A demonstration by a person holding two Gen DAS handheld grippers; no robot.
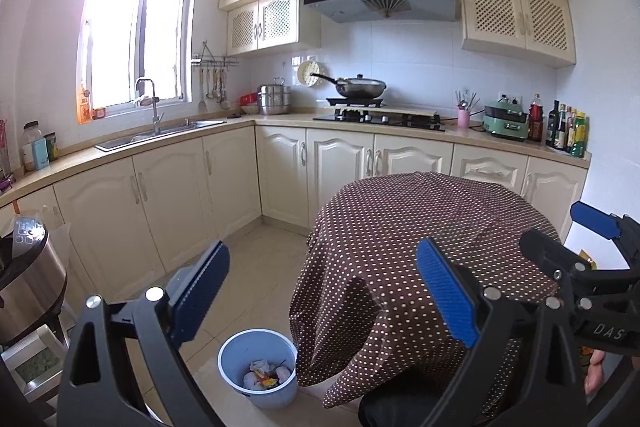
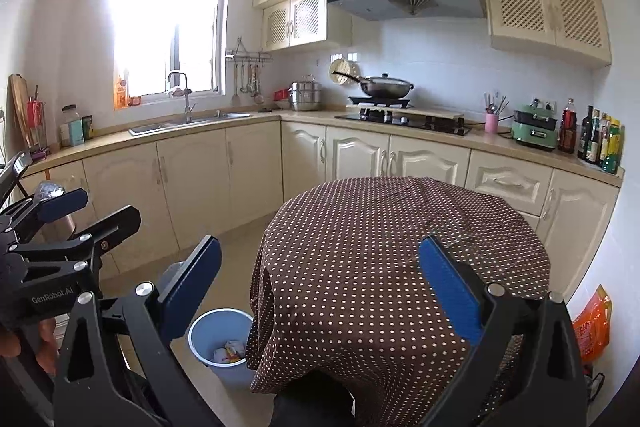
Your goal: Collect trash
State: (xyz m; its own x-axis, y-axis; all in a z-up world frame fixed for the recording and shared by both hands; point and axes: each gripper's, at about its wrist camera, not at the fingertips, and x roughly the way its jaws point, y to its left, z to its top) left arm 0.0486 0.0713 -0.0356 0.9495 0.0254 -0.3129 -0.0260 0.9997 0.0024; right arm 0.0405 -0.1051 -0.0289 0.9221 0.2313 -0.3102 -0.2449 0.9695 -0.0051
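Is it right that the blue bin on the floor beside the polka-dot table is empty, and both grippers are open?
Not quite: the blue bin already holds crumpled trash, as the left wrist view shows. It does stand on the floor beside the polka-dot table, and both grippers are open.

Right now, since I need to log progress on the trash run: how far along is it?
Looks mostly done: crumpled paper and wrappers already sit in the blue bin on the floor beside the table, and the polka-dot tablecloth shows no trash on top. Nothing is in hand: the left gripper and right gripper are both open and empty. What is left, if anything, is outside these views.
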